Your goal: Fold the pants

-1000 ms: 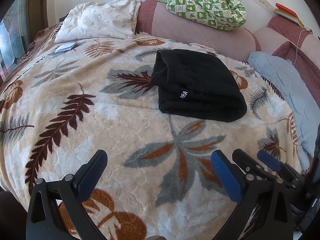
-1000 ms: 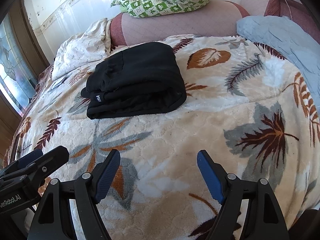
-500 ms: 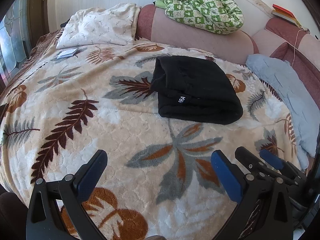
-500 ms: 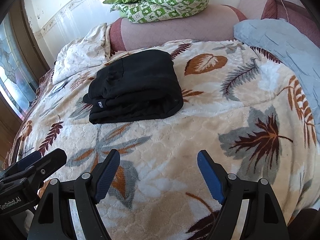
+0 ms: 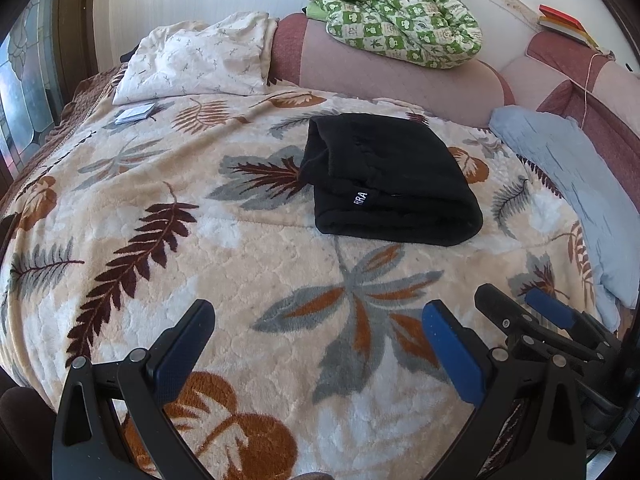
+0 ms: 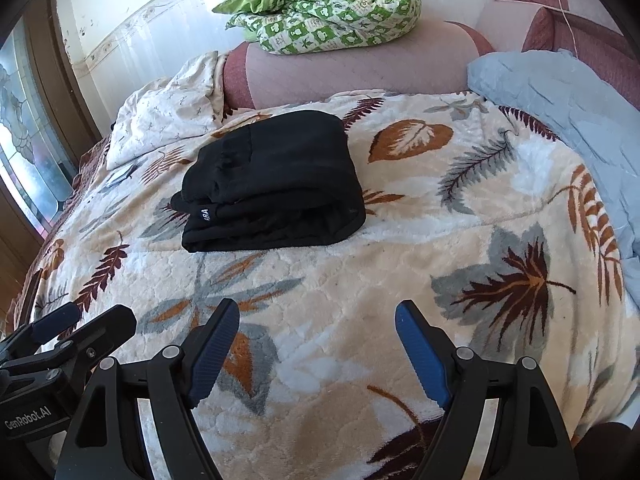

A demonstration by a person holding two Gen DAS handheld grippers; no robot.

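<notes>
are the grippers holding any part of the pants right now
No, nothing is held. The left gripper and the right gripper are both open over the blanket, apart from the folded black pants.

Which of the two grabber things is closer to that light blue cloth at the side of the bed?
The right gripper: the light blue cloth lies on its side, ahead and outward. The left gripper sits farther off, with the right one between it and the cloth.
</notes>
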